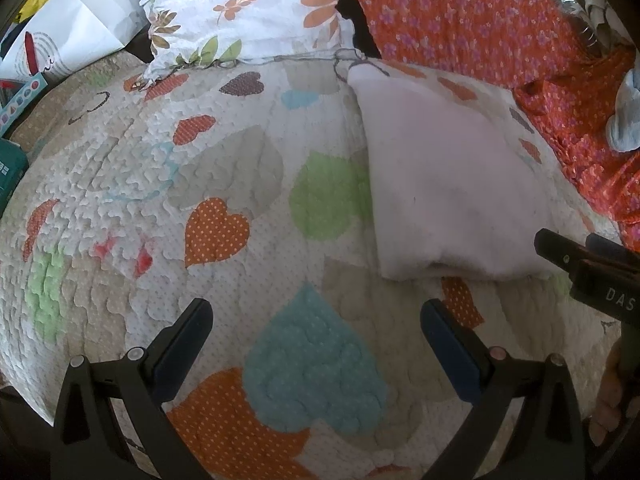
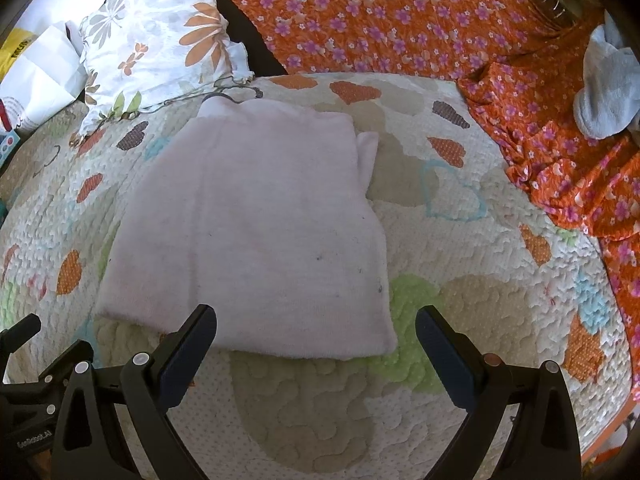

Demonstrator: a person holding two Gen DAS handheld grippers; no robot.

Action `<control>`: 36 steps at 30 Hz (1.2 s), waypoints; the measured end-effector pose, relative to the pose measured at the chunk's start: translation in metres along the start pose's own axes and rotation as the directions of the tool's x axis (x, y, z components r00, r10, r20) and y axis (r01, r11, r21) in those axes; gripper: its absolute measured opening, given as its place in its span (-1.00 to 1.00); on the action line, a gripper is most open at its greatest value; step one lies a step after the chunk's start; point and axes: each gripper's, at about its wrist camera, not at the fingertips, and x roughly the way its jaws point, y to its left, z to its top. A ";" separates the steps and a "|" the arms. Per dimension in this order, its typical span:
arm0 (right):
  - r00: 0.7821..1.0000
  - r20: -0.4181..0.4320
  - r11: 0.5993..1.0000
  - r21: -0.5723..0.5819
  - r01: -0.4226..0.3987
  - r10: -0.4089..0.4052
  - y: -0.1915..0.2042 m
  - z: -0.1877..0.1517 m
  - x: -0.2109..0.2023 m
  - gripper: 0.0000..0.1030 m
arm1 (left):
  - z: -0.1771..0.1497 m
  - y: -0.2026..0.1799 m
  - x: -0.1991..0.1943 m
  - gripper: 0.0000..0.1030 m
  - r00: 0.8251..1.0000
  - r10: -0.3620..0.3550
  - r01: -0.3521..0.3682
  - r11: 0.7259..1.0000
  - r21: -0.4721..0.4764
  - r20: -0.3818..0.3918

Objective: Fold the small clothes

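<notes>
a quilted bedspread [image 2: 460,320] printed with orange, green and blue hearts fills both views, with an orange flowered cloth [image 2: 400,20] bunched along its far and right sides, a floral pillow [image 2: 160,40] at the far left and a grey sock [image 2: 604,92] on the orange cloth at the right. the pale pink garment [image 2: 248,232] lies folded flat on the bedspread, its near edge just ahead of the right gripper [image 2: 316,344]. both the right gripper and the left gripper [image 1: 316,332] hover with fingers spread wide and nothing between them, the left over bare quilt beside the garment.
</notes>
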 end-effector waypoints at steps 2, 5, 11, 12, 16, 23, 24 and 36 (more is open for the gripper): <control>1.000 0.001 1.000 -0.001 0.001 -0.001 0.000 0.000 0.000 0.97 | 0.000 0.000 0.000 1.00 1.000 0.000 0.000 1.000 0.000 0.001; 1.000 0.002 1.000 0.006 0.000 0.000 -0.001 0.001 0.000 0.97 | 0.000 0.000 0.000 1.00 1.000 -0.002 0.002 1.000 0.001 -0.003; 1.000 -0.002 1.000 0.003 -0.003 0.003 0.001 0.001 -0.001 0.97 | -0.001 0.000 0.003 1.00 1.000 -0.005 0.005 1.000 -0.003 -0.014; 1.000 -0.001 1.000 0.000 -0.003 0.003 0.002 0.001 -0.001 0.97 | -0.001 0.000 0.002 1.00 1.000 -0.007 0.006 1.000 -0.002 -0.013; 1.000 -0.001 1.000 -0.005 -0.002 0.002 0.004 0.000 -0.001 0.97 | -0.001 0.000 0.003 1.00 1.000 -0.007 0.007 1.000 -0.003 -0.014; 1.000 -0.005 1.000 -0.001 -0.003 0.003 0.004 -0.001 -0.001 0.97 | -0.001 0.001 0.003 1.00 1.000 -0.009 0.009 1.000 -0.004 -0.015; 1.000 -0.005 1.000 -0.001 -0.003 0.003 0.004 -0.001 -0.001 0.97 | -0.001 0.001 0.003 1.00 1.000 -0.009 0.009 1.000 -0.003 -0.015; 1.000 -0.005 1.000 -0.012 0.000 0.000 0.008 -0.003 -0.001 0.97 | -0.002 0.002 0.006 1.00 0.999 -0.022 0.022 1.000 -0.018 -0.034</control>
